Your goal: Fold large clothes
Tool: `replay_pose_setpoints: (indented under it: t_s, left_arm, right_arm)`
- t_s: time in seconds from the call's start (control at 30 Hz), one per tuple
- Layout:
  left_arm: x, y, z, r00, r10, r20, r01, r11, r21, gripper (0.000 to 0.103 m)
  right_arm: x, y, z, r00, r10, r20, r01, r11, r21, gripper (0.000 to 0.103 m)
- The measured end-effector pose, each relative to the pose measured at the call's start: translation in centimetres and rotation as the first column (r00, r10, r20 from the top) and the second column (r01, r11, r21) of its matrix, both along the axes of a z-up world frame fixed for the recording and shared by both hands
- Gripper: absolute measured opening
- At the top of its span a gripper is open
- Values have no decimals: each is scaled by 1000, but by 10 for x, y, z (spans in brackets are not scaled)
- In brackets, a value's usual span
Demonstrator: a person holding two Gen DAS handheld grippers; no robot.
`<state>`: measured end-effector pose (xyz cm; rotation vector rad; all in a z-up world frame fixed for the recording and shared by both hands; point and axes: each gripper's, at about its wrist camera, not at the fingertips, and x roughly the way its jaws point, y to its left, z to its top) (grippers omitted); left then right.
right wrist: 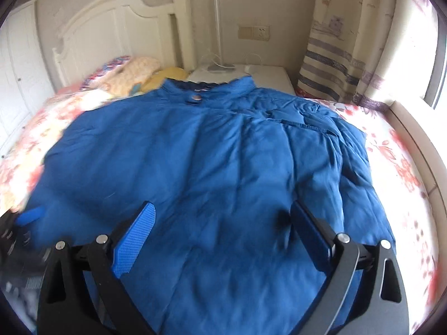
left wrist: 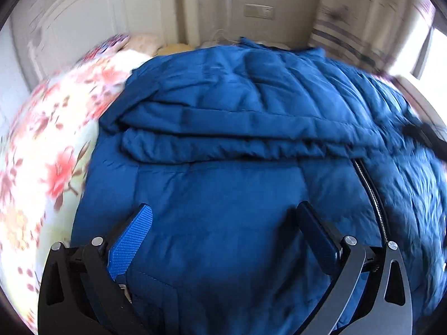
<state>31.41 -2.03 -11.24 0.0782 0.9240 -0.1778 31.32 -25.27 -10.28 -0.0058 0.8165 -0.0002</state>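
Blue padded jacket (right wrist: 201, 150), big and puffy with quilted fabric, is lying spread on the floral bedsheet (right wrist: 396, 150), with its collar toward the white headboard (right wrist: 111, 33). In the left wrist view one padded part, probably a sleeve (left wrist: 223, 117), is lying folded across the body of the jacket, and the metal zipper (left wrist: 374, 195) is running down near the right side of this view.

My judgement is that one fold inward is already made and the hands are now going to look for the next edge.

Left gripper (left wrist: 226, 217) is hovering over the jacket with its jaws standing wide apart and gripping nothing. Right gripper (right wrist: 223, 217) is also released, and its wide jaws are showing only loose fabric under them, not pinched.

Next move is probably asking for a firm pinch on the far sleeve or the hem, through the thick padding, and then for lifting it high enough that the bulky layers are not dragging and undoing the fold.
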Motion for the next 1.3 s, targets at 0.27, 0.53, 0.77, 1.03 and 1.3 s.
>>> replay_pose_setpoints:
  t_s: [0.27,0.53,0.77,1.03,1.3]
  left_arm:
    - [-2,-5,-3,1000,-2,6,2,999,36,99]
    - [1,-1,-3,1000,2,-6,-2,1000,15,99]
    - [1,0,-2,1000,5,-13,-5,1000,23,99]
    - [-67,-6,3,994,-110,7,110,994,29,99]
    - [-77,9,5,997,-68,37,66,997,46,99]
  right_arm:
    - [-29,19,-47,987,55,-148,-67,995,-79,100]
    - [-75,-69,-37,972,-194,-133,187,980,-63,100]
    - [-96,-84,-42,973,-201,-110,201,980,-13,100]
    - [-103,17,-29,991,94,-97,-100,994,-52,100]
    - [-116,18,-39,988,65,-142,-74,995,-61,100]
